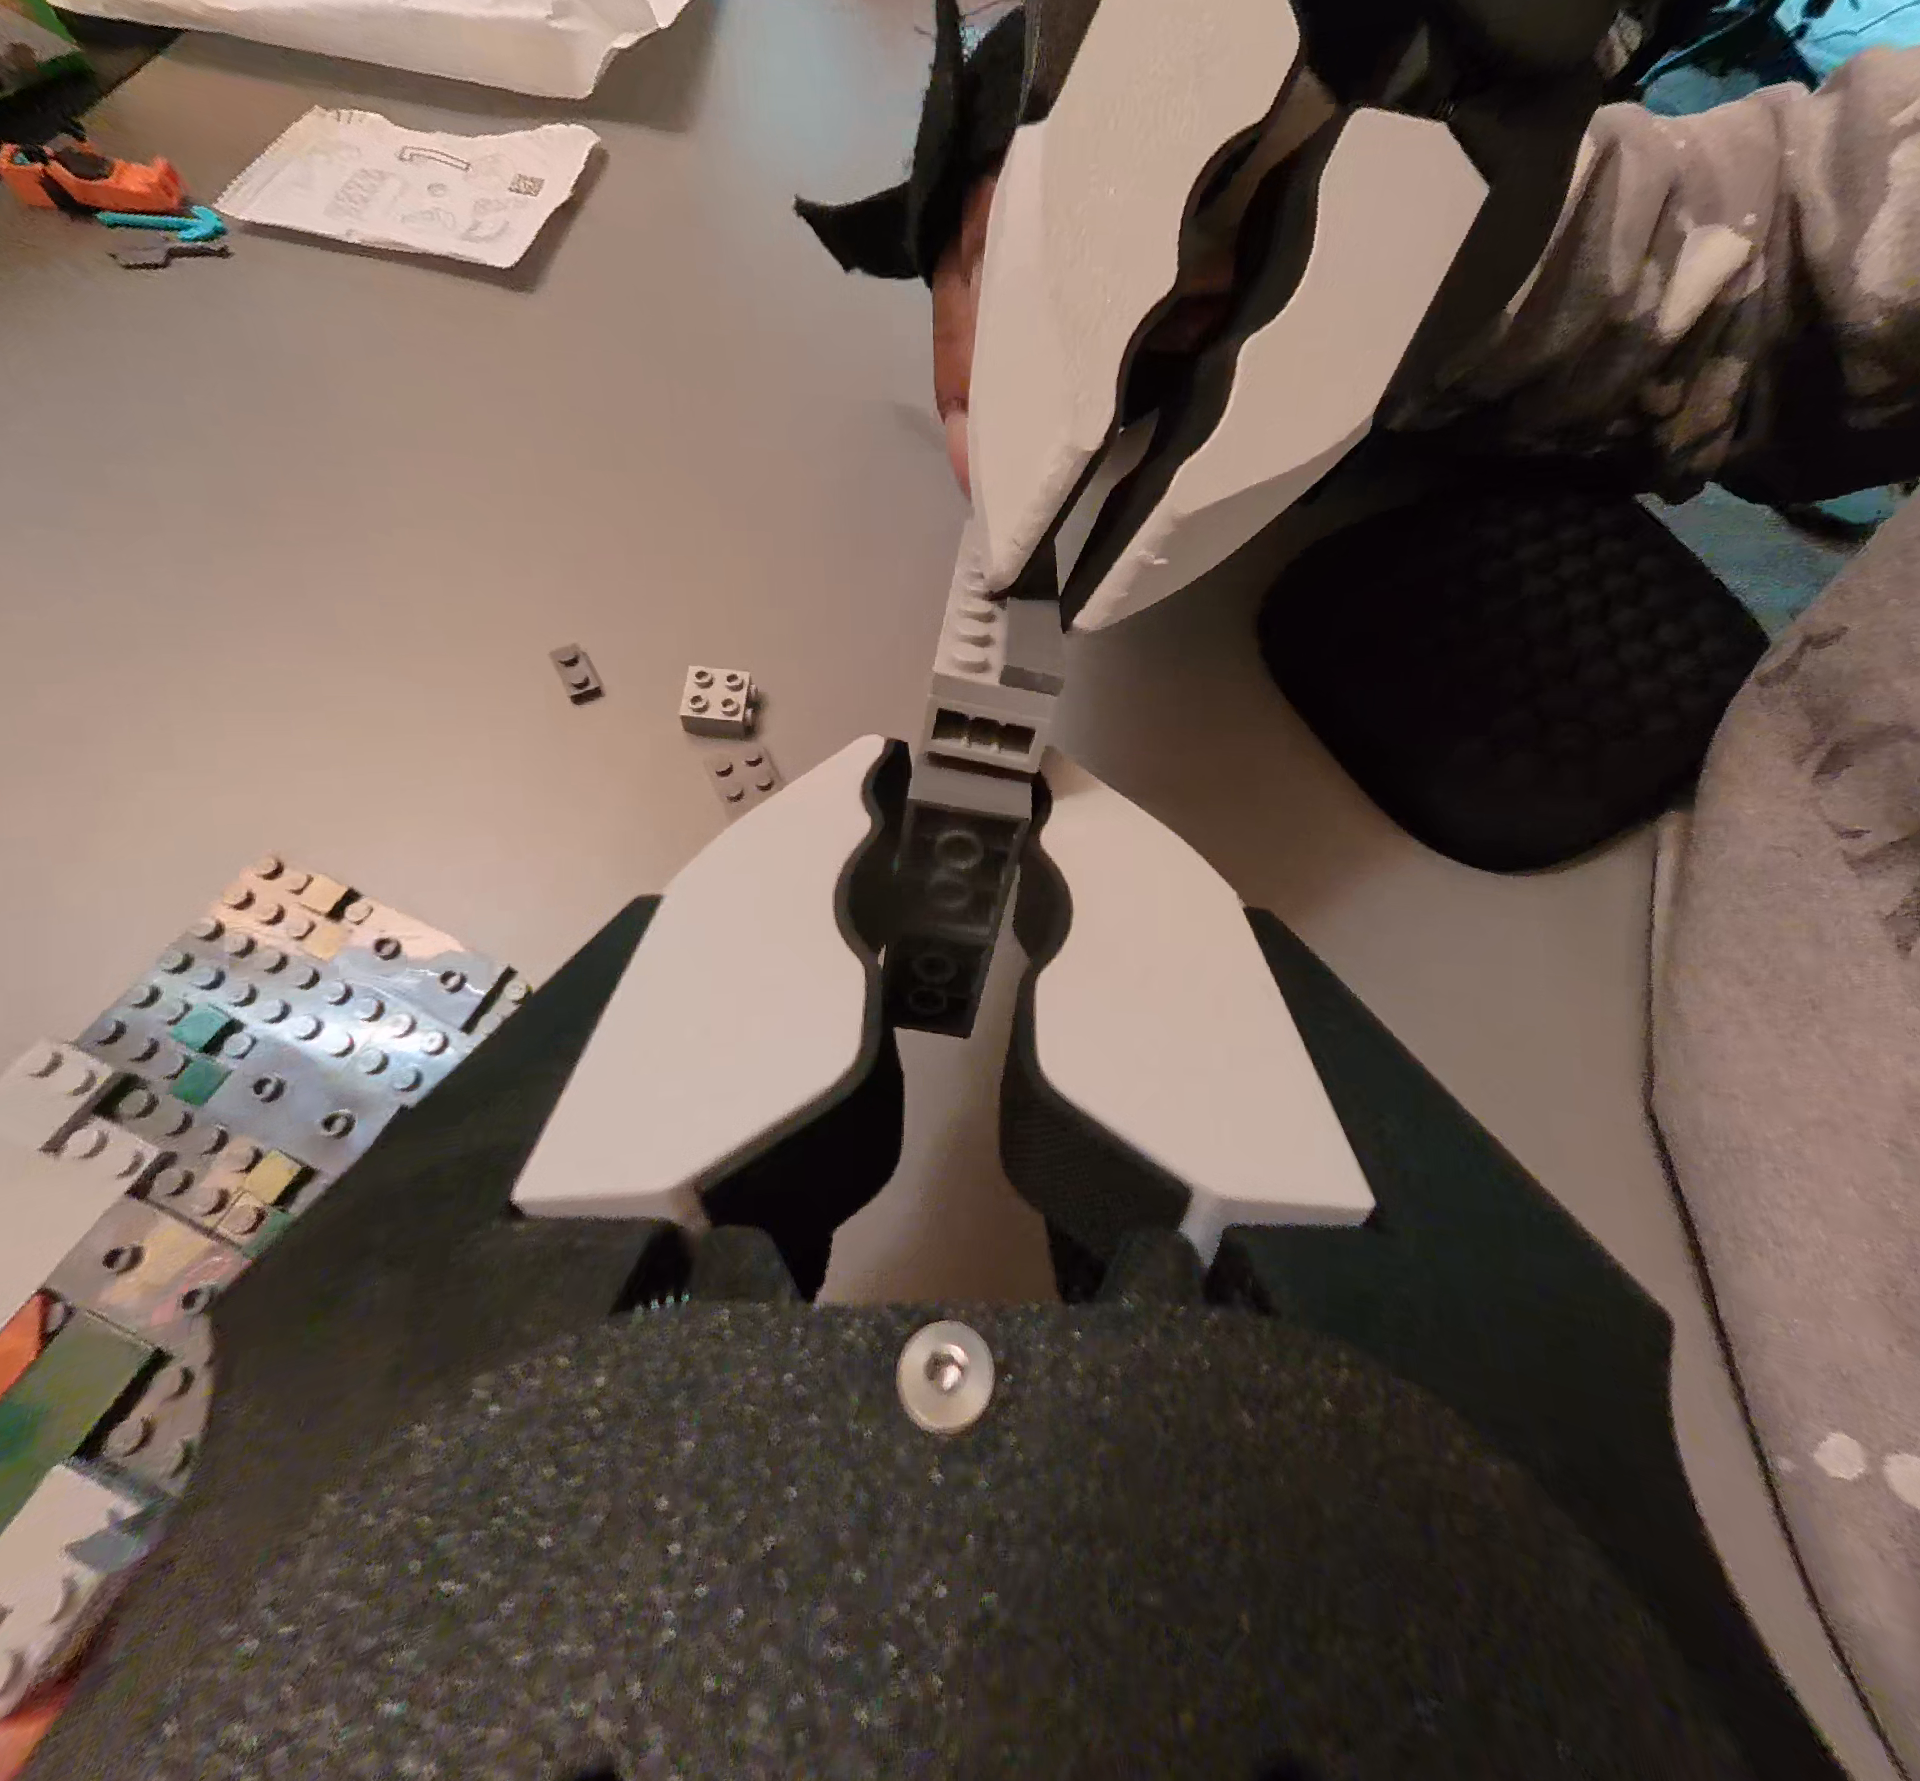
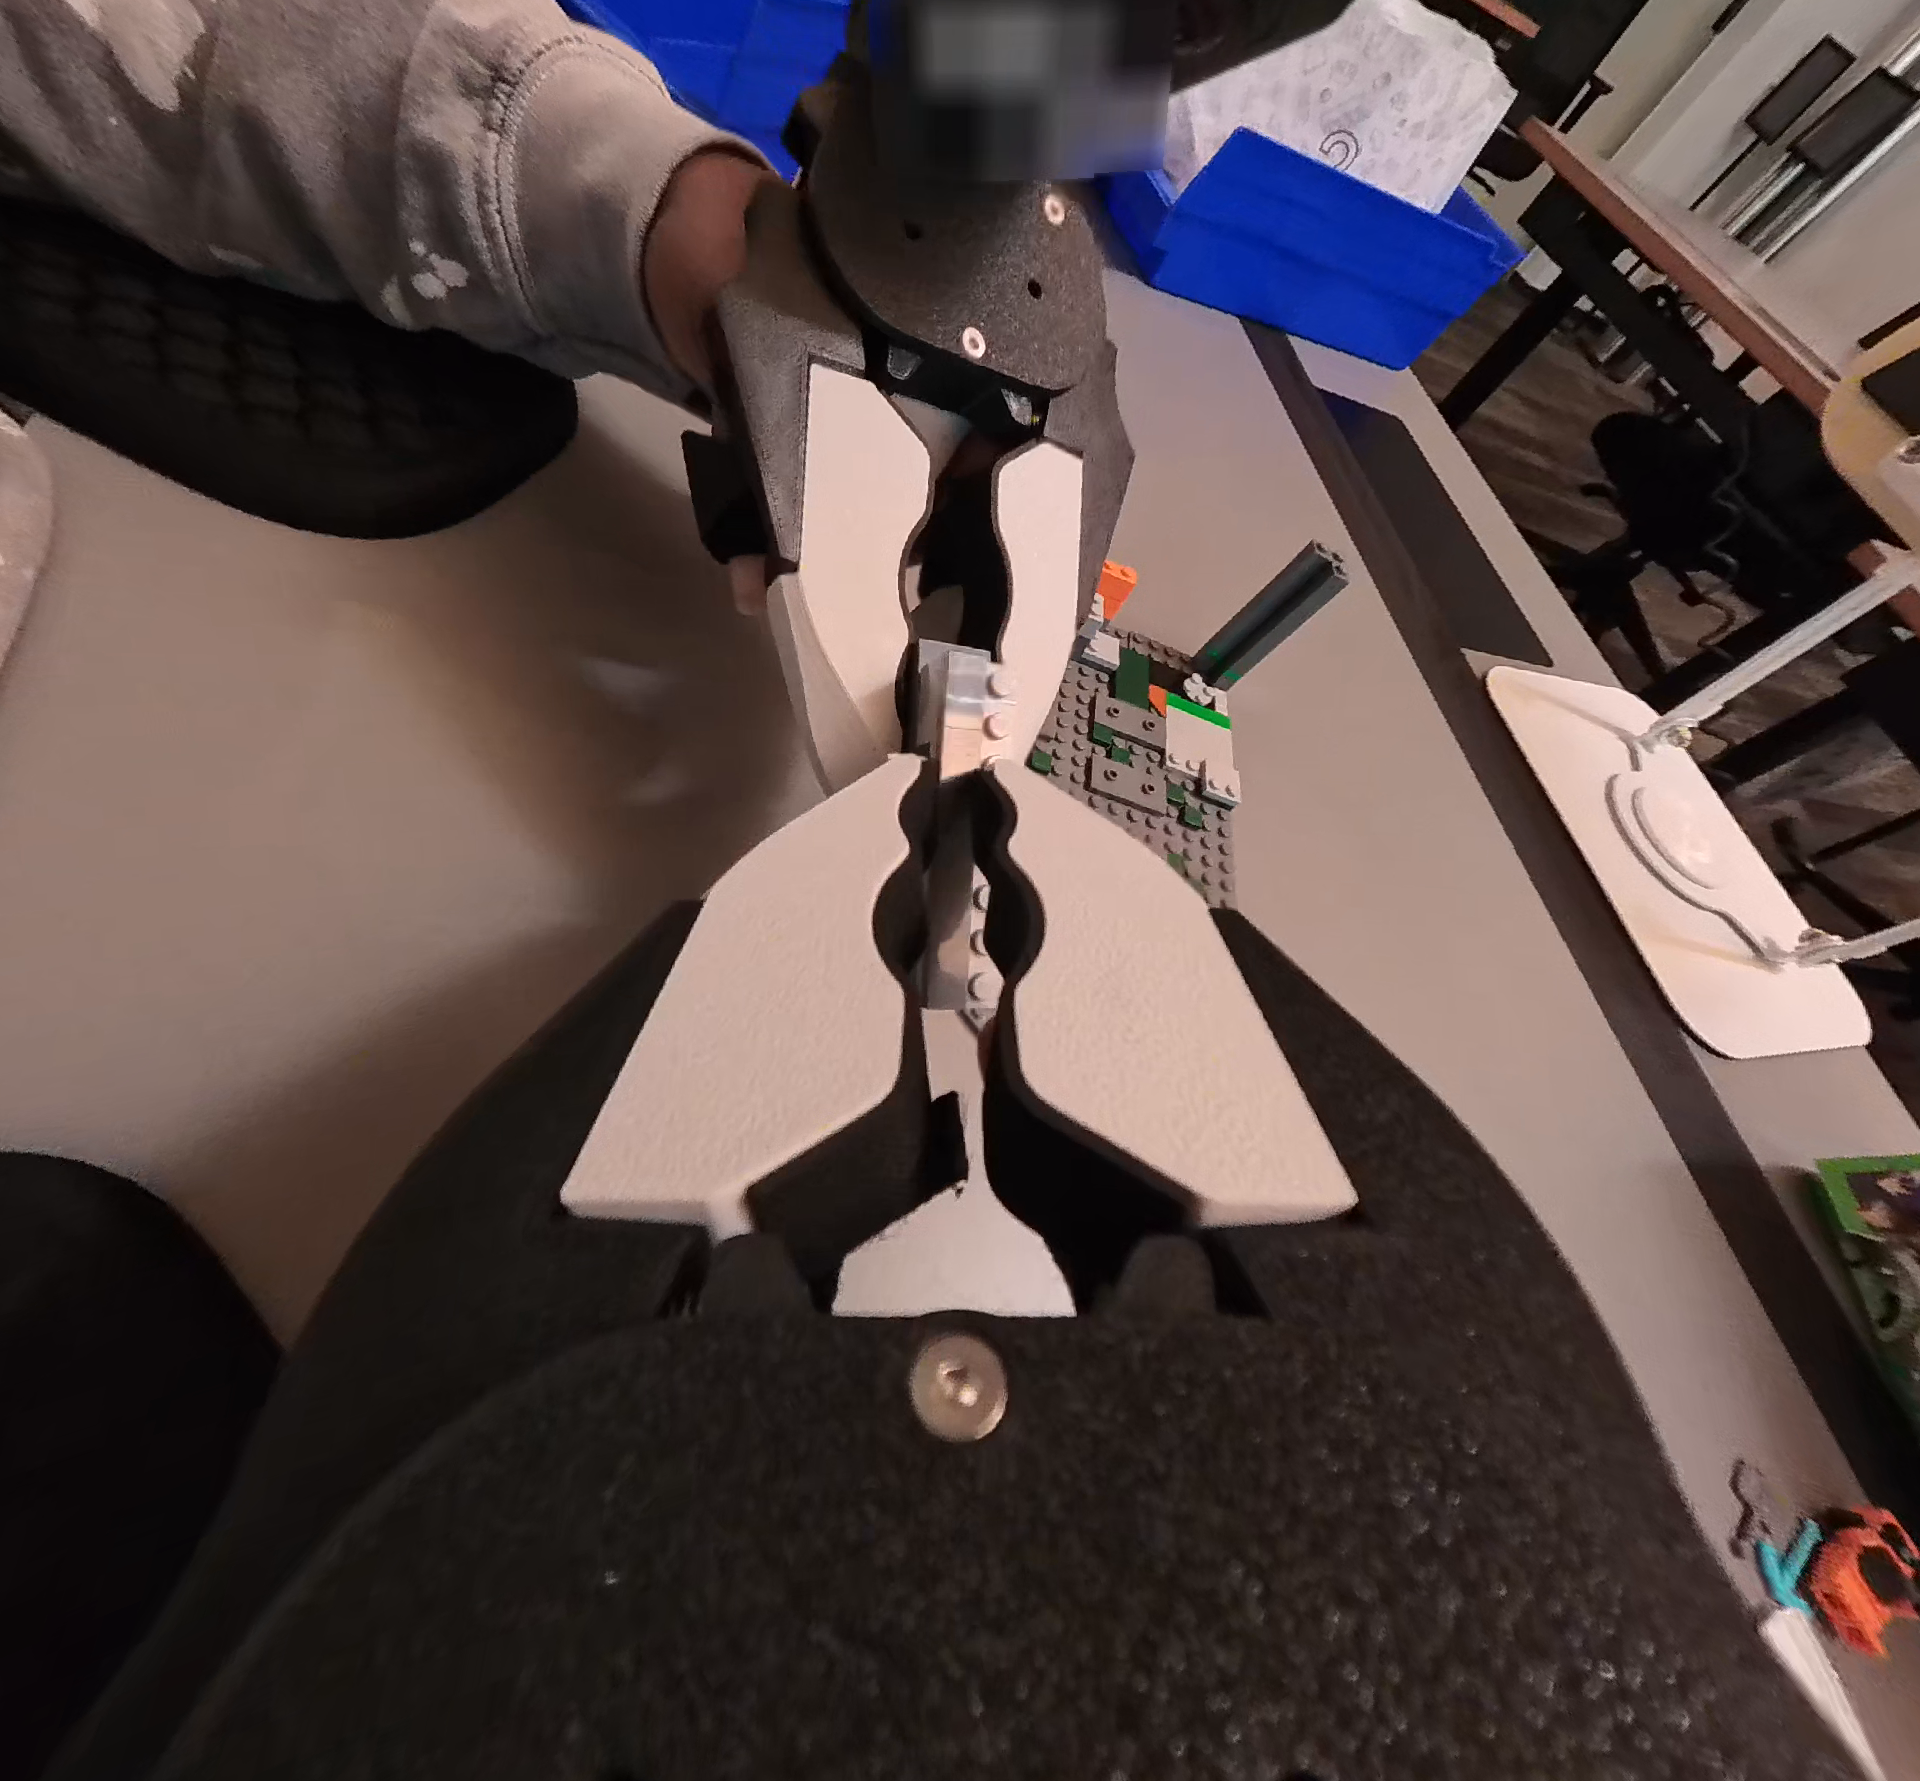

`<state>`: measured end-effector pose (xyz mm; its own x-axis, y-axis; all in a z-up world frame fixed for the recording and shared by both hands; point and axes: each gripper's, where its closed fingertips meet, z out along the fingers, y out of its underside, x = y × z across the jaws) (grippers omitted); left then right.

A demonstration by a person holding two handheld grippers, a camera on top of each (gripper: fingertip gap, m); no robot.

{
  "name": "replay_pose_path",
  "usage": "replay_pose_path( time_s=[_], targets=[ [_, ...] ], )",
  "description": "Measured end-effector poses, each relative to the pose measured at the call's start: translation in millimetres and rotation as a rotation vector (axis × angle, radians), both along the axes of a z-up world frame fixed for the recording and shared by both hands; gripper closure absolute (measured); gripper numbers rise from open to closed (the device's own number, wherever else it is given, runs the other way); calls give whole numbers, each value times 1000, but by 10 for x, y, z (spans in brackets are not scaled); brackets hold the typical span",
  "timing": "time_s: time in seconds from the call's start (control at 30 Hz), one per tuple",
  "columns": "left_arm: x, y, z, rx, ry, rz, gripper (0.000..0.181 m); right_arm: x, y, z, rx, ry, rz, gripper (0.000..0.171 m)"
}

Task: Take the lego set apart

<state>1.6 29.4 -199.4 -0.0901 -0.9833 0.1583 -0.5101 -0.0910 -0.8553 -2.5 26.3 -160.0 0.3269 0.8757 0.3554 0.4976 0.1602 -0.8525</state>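
Observation:
A small lego piece made of light grey plates (image 1: 987,682) on a black brick (image 1: 956,884) is held in the air between both grippers. My left gripper (image 1: 971,755) is shut on its black and grey end. My right gripper (image 1: 1039,604) comes in from above and is shut on the thin grey plate at the far end. In the right wrist view my right gripper (image 2: 958,765) clamps the studded grey plate (image 2: 966,942), and the left gripper (image 2: 935,723) faces it, holding the other end of the piece (image 2: 961,703).
The lego set's dark grey baseplate (image 1: 239,1035) (image 2: 1143,775) lies on the grey table (image 1: 468,484). Three loose grey pieces (image 1: 717,697) lie nearby. Also in view are paper bags (image 1: 405,183), an orange lego model (image 2: 1860,1565), blue bins (image 2: 1320,245), a white lamp base (image 2: 1662,858) and a black chair (image 1: 1507,671). My two grippers' fingertips are within a few centimetres of each other.

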Motion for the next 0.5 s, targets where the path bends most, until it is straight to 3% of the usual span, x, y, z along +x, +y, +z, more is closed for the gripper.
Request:
replay_pose_path(
  time_s=[0.03,0.07,0.1,0.13,0.2,0.33,0.5],
  targets=[
    [-14,44,-29,11,15,20,162,-6,-53,59,-4,33,17,166],
    [-141,331,-190,70,111,146,162,-13,-153,187,-13,121,79,171],
    [-238,432,-159,-19,71,191,162,48,-132,193,-7,116,69,171],
    [-258,362,-30,-21,13,154,162,94,-77,120,0,81,41,171],
    [-147,237,8,171,33,93,162,30,-46,51,6,73,43,171],
    [-143,268,26,154,43,102,162,52,45,91,6,92,13,170],
    [-120,291,13,268,116,137,163,-26,136,25,5,75,-39,155]
  ],
)
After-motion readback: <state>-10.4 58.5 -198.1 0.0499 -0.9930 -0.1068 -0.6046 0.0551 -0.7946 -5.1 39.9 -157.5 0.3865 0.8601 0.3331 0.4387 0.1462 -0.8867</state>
